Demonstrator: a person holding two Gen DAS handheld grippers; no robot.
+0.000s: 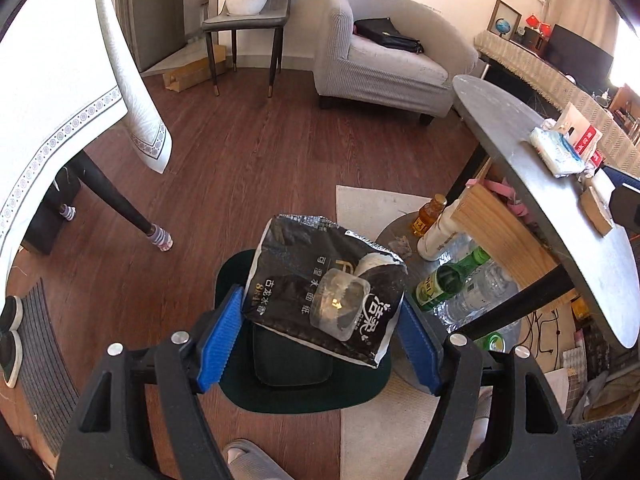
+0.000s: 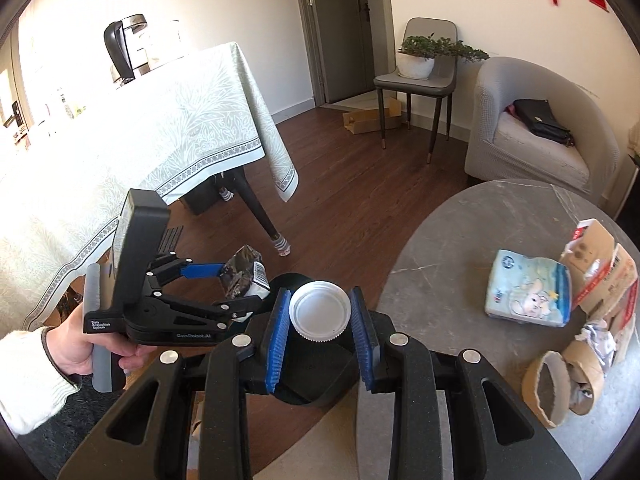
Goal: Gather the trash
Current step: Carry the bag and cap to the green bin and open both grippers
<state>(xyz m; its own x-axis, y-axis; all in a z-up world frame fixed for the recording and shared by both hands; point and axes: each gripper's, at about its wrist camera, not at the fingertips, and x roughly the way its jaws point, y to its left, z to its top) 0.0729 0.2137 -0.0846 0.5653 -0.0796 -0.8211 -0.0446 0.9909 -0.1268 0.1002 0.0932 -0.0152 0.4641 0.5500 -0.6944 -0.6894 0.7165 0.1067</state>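
Note:
My left gripper (image 1: pixel 320 332) is shut on a black wet-wipe packet (image 1: pixel 324 284) and holds it above a dark green trash bin (image 1: pixel 296 364) on the floor. The packet also shows in the right wrist view (image 2: pixel 244 276), held by the left gripper (image 2: pixel 224 280). My right gripper (image 2: pixel 320 320) is shut on a white round lid (image 2: pixel 319 312), above the same bin (image 2: pixel 316 376). On the grey round table (image 2: pixel 460 280) lie a blue tissue pack (image 2: pixel 528 294), torn cardboard (image 2: pixel 600 272) and cardboard tubes (image 2: pixel 560 384).
Bottles (image 1: pixel 444 280) stand under the table next to the bin. A dining table with a white cloth (image 2: pixel 160 132) stands left. An armchair (image 1: pixel 392 52) and a chair with a plant (image 1: pixel 248 4) stand at the far wall.

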